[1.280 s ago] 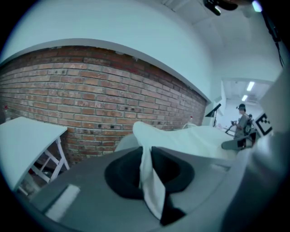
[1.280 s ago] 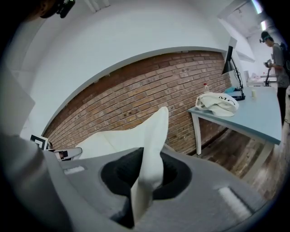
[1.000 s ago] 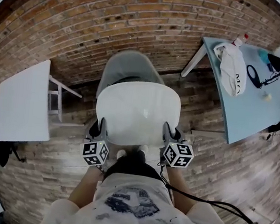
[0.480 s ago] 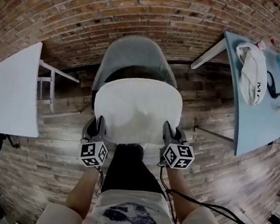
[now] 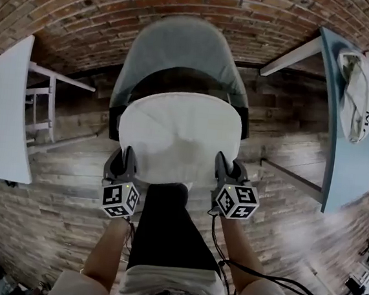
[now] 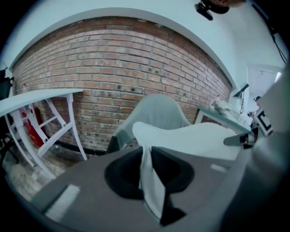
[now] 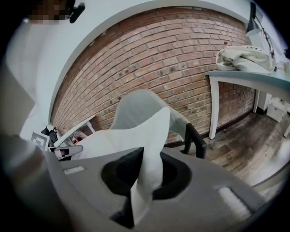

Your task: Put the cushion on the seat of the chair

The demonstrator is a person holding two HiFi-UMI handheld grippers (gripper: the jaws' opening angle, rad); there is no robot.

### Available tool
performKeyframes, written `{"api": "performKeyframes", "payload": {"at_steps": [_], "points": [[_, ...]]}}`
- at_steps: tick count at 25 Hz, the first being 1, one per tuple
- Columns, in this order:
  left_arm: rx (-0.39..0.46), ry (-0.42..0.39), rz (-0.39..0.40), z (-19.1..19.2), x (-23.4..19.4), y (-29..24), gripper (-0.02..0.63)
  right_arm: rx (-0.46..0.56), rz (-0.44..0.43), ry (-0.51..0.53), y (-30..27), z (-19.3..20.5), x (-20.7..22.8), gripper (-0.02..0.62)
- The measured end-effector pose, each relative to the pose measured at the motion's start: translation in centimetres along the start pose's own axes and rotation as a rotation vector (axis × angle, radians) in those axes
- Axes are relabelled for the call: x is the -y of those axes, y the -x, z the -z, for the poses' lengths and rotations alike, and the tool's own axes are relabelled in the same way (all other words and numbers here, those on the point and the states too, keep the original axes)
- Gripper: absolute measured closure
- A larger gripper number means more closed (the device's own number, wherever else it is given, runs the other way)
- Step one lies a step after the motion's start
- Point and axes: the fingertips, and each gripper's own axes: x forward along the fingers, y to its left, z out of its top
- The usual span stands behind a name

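Here, nearest the viewer, a person's leg in dark trousers [image 5: 163, 232] shows from above, with one gripper on either side of it. The left gripper [image 5: 127, 159] has its jaws drawn narrow on the near left corner of a white cushion [image 5: 180, 137], and a fold of the white cover is pinched between the two dark pads. The right gripper [image 5: 227, 166] does the same at the near right corner, its jaws pressed onto a bunched fold of the cover. The cushion stretches between the two pairs of jaws and spreads away beyond them, roughly level and dipping a little in the middle.

Just past the jaws, the cushion lies over the front of a grey chair [image 5: 180, 52] and covers most of the dark seat [image 5: 177, 84]. Whether it rests on the seat or hangs just above it cannot be told. The chair's curved back rises beyond the cushion's far edge.

Out to the left of the left jaws stands a white table [image 5: 3, 107]. Out to the right of the right jaws stands a pale blue table [image 5: 355, 166] with a white bag [image 5: 357, 89] on it. Farthest off, beyond the chair, a red brick wall [image 5: 120, 8] meets the wood floor [image 5: 57, 183].
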Motion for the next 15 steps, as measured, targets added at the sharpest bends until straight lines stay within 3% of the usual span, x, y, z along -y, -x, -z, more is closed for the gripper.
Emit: {"api": "performKeyframes", "payload": {"at_steps": [15], "points": [[-0.057, -0.012, -0.013, 9.0, -1.9, -6.7, 0.558, -0.057, 0.027, -0.003, -7.4, 8.4, 4.1, 0.546]]}}
